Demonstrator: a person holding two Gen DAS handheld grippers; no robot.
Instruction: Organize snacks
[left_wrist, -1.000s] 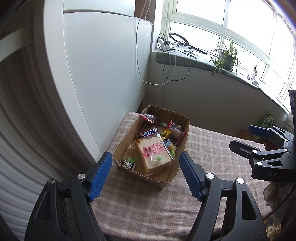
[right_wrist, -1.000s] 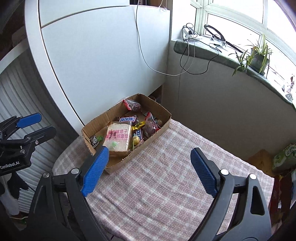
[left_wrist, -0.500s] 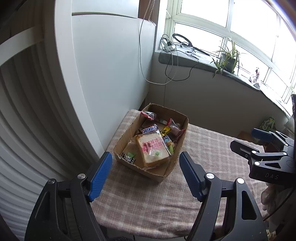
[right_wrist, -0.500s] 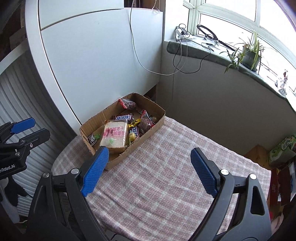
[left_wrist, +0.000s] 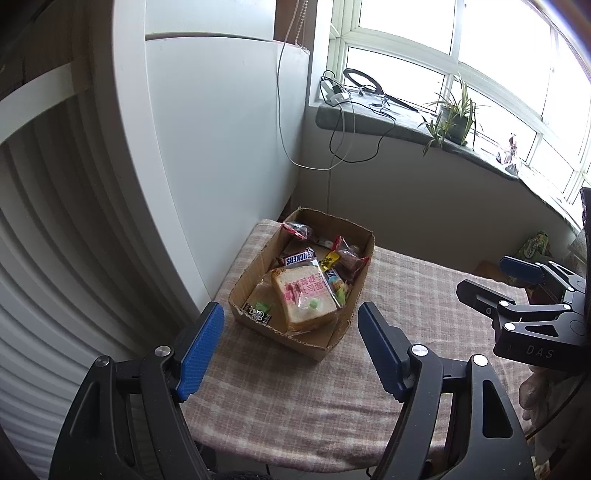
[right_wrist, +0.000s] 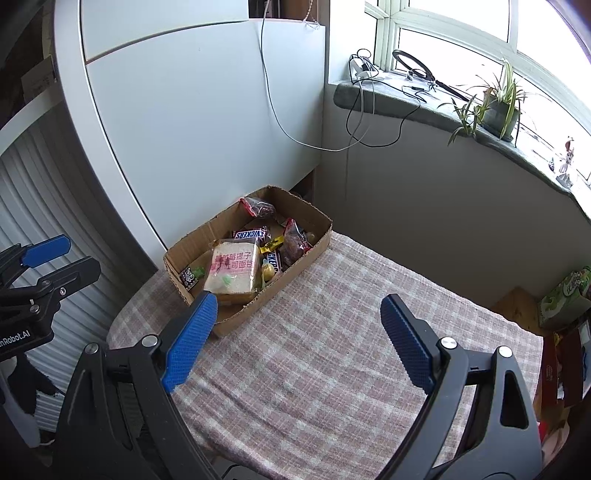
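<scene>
Both hand-held grippers have drawn back and higher; the brown cardboard box (left_wrist: 354, 314) of wrapped snacks looks smaller, far on the checked cloth surface (right_wrist: 332, 350). Left hand-held gripper (left_wrist: 290, 347) and right hand-held gripper (right_wrist: 297, 339) gape wide, empty. Best withdraw steadily, leaving the box undisturbed.

Daylight enters through the window (left_wrist: 424, 70), overexposed to white glare. My views are sharp at centre; fisheye bends the cabinet (right_wrist: 192, 122) edges. Corners vignette dark. Soft, faint shadows.
</scene>
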